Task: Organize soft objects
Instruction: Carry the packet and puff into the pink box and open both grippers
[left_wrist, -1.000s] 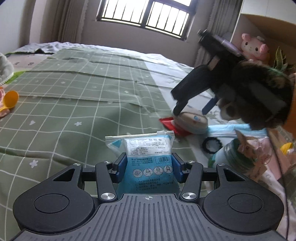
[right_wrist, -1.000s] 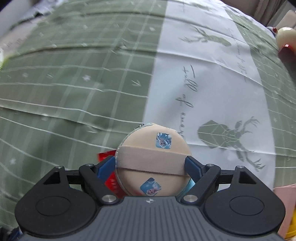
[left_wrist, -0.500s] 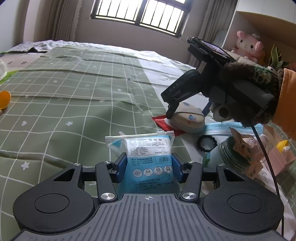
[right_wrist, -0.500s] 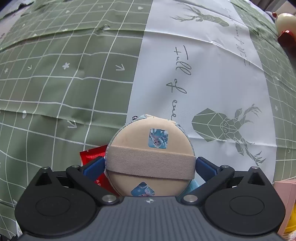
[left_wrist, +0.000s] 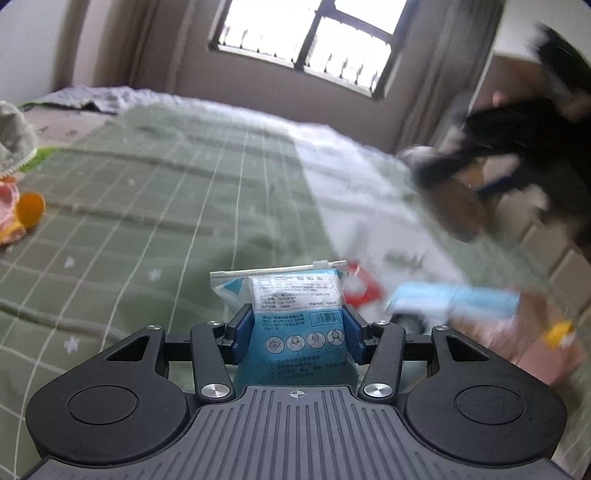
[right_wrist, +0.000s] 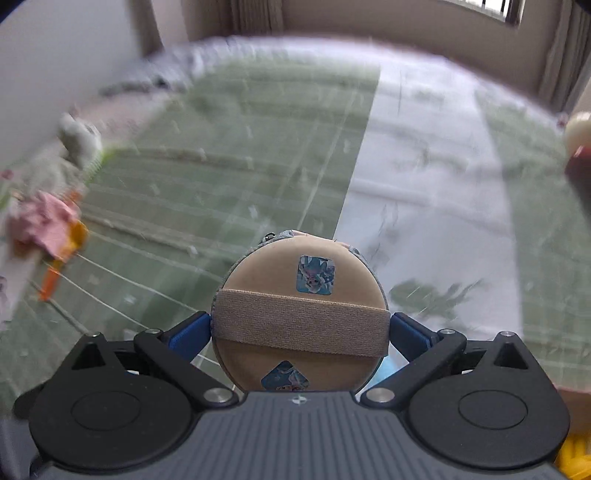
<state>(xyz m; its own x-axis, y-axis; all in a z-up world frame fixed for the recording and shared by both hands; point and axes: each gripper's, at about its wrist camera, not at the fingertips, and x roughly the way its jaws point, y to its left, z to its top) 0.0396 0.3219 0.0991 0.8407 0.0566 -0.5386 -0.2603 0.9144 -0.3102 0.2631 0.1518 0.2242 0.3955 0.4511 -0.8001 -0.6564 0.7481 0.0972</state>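
My left gripper (left_wrist: 297, 326) is shut on a blue and white zip bag of face masks (left_wrist: 295, 314) and holds it above the green checked bedspread (left_wrist: 147, 206). My right gripper (right_wrist: 300, 326) is shut on a round beige powder puff (right_wrist: 301, 314) with a fabric strap and small cartoon stickers. The puff is lifted off the bed. In the left wrist view the right gripper and its puff (left_wrist: 461, 206) show as a dark blur at the upper right.
A red packet (left_wrist: 364, 291), a light blue mask pack (left_wrist: 454, 299), a pink item (left_wrist: 535, 350) and a yellow piece (left_wrist: 557, 330) lie at the right. An orange cup (left_wrist: 31, 208) and pink cloth (right_wrist: 44, 221) lie far left. A window is behind.
My right gripper closed on the powder puff and lifted it up off the bed, swinging its view toward the room. My left gripper still holds the mask bag and has tilted slightly.
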